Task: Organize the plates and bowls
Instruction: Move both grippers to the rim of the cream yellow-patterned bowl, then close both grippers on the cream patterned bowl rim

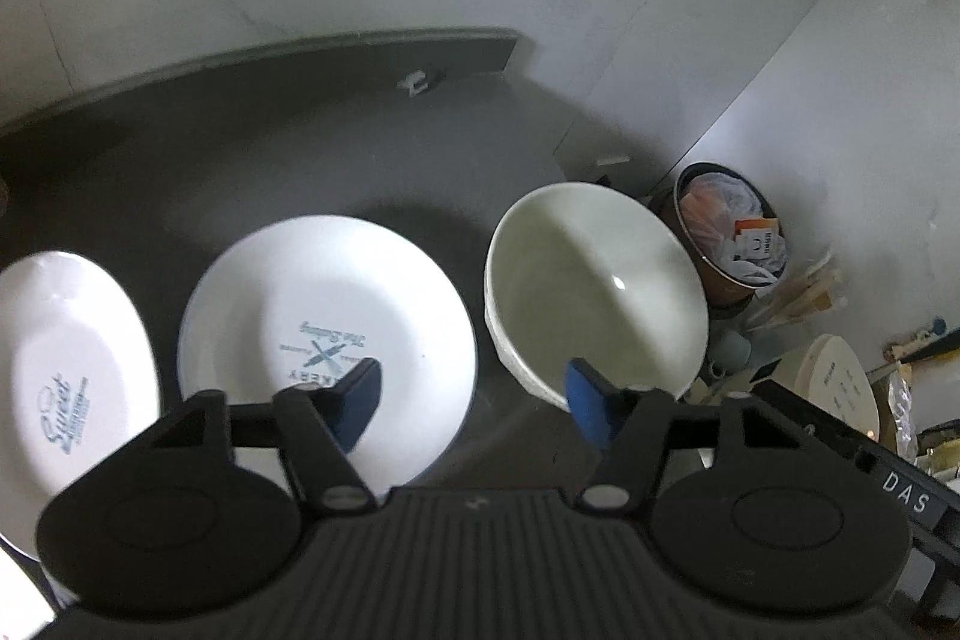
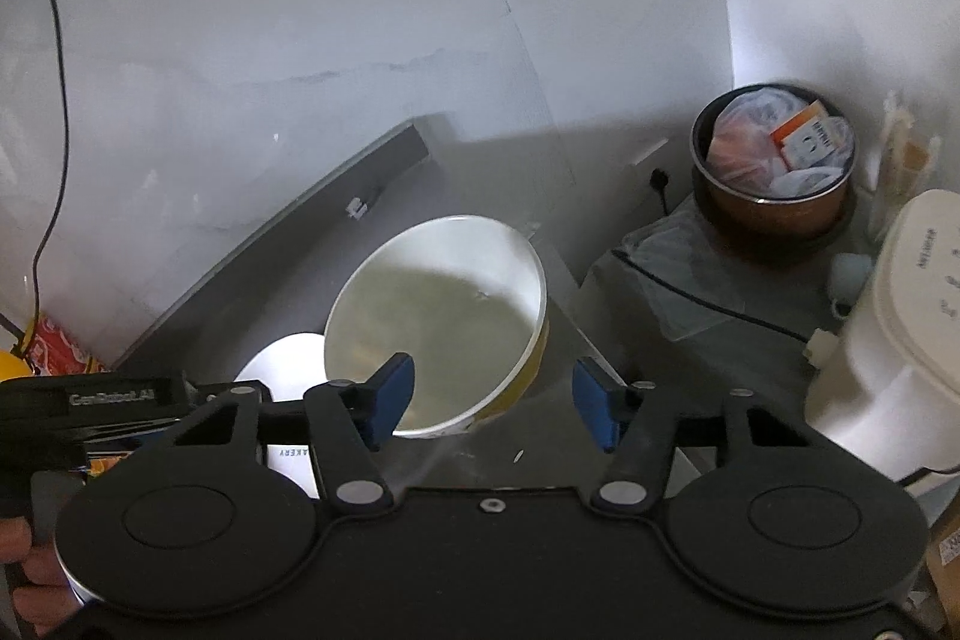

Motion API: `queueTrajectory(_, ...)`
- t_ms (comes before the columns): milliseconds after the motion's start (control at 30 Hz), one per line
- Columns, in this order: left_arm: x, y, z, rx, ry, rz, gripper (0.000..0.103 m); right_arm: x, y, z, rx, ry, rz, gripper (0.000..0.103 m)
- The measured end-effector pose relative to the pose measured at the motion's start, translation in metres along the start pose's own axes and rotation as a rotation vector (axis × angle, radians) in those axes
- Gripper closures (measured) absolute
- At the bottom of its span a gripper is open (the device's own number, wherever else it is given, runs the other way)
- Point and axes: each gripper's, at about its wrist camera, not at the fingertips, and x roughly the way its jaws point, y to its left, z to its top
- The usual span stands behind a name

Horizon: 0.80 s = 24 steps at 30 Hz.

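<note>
The bowl [image 2: 435,322] stands on the dark counter [image 2: 288,280], just right of the plate [image 1: 327,334] with the bakery print. The right gripper [image 2: 492,403] hangs over its near rim with jaws spread, holding nothing. The left gripper [image 1: 474,400], spread and empty too, straddles the gap between plate and bowl
</note>
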Motion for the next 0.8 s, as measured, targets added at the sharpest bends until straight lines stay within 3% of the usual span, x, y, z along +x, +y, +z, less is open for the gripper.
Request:
queueTrajectory(300, 0.032, -0.005, 0.007, -0.064, 0.036, 0.016, 0.057, 0.032, -0.019, 0.012, 0.014, 0.07, 0.033, 0.058)
queueTrajectory(467, 0.05, -0.009, 0.014, -0.11, 0.058, 0.027, 0.073, 0.048, -0.024, 0.019, 0.026, 0.102, 0.045, 0.068)
queueTrajectory(800, 0.08, -0.012, 0.02, -0.143, 0.072, 0.058, 0.081, 0.071, -0.027, 0.022, 0.023, 0.14, 0.067, 0.072)
